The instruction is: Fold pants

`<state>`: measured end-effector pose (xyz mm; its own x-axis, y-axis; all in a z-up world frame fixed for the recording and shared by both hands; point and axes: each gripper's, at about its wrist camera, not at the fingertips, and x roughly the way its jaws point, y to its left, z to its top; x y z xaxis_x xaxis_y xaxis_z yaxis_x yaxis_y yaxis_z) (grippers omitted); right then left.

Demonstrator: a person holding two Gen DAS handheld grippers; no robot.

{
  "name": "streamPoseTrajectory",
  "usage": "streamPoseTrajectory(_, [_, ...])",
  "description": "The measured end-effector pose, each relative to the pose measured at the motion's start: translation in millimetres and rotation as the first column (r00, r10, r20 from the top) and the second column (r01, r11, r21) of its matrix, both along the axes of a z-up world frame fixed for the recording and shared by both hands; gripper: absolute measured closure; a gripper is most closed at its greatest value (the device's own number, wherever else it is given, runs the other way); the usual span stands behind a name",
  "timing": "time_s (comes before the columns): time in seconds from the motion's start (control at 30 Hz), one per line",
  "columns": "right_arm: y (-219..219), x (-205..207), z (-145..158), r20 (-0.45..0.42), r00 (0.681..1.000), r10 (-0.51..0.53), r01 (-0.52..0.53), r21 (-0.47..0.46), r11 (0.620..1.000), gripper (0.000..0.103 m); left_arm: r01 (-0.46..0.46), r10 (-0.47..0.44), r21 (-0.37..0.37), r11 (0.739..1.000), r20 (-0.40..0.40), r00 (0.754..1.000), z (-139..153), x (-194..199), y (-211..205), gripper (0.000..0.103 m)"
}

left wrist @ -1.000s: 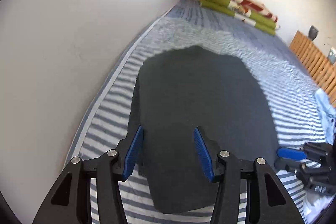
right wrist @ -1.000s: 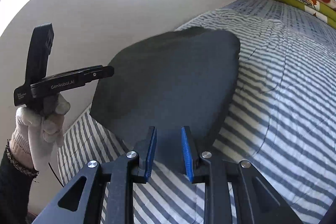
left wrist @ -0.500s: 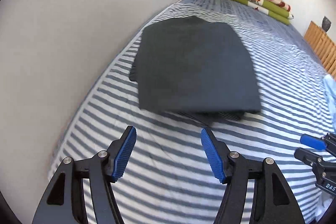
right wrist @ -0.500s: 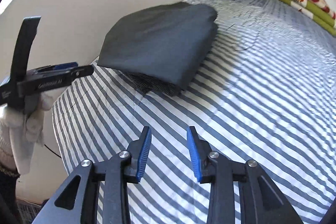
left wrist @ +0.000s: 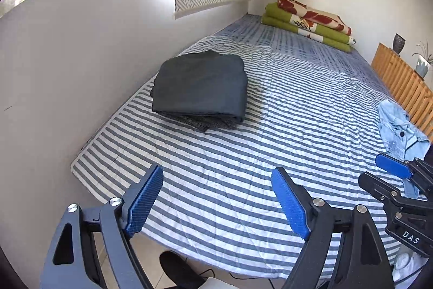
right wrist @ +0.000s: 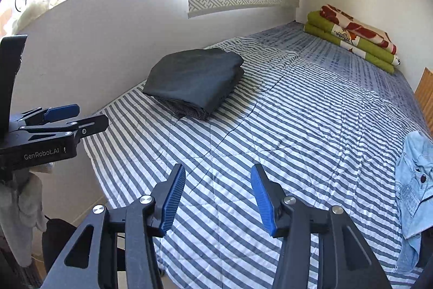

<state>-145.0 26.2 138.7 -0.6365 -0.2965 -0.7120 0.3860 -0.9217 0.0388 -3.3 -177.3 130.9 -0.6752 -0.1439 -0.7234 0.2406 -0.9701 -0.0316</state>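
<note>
Dark grey pants (left wrist: 201,88) (right wrist: 193,79) lie folded into a flat stack on the striped bed, close to the wall on the left. My left gripper (left wrist: 217,194) hangs over the bed's near edge, well back from the stack; its jaws are opening and hold nothing. My right gripper (right wrist: 217,193) is likewise back over the stripes, its jaws opening, nothing between them. Each gripper shows in the other's view: the right one (left wrist: 389,178) at the right edge, the left one (right wrist: 67,118) at the left, held by a gloved hand (right wrist: 24,202).
The striped bedsheet (left wrist: 284,140) covers a wide bed against a white wall (left wrist: 67,72). A light-blue denim garment (left wrist: 397,132) (right wrist: 416,180) lies crumpled at the right. Folded green and red blankets (left wrist: 308,23) sit at the far end. A wooden slatted rail (left wrist: 406,83) borders the right side.
Both grippers have pulled back and up from the folded pants, which now lie far ahead. Both pairs of jaws have widened. The bed's near edge and the floor have come into view.
</note>
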Motion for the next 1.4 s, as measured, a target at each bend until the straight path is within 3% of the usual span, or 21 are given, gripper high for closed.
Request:
streamPoseTrajectory(0.17, [28,30,13,-0.011,1.000,-0.028,0.027,-0.037,0.999,0.056,0.011,-0.012,-0.029,1.000,-0.060,0.998,31,58,43,0.013])
streamPoseTrajectory(0.37, [50,75,32,-0.057,0.996,-0.070,0.070,-0.009,0.998,0.056,0.018,-0.021,-0.023,1.000,-0.142,0.990,63,116,83,0.004])
streamPoseTrajectory(0.6, [62,120,39,-0.105,0.990,-0.099,0.095,-0.042,0.995,0.056,0.024,-0.027,-0.026,0.999,-0.132,0.991,62,154,106,0.004])
streamPoseTrajectory(1.1, [82,146,20,-0.066,0.985,-0.157,0.153,-0.062,0.986,0.056,0.061,-0.062,-0.009,0.998,-0.091,0.994,32,174,127,0.004])
streamPoseTrajectory(1.4, [93,142,14,-0.057,0.984,-0.169,0.164,-0.073,0.984,0.056,0.081,-0.083,-0.029,0.996,-0.087,0.993,35,165,132,0.004])
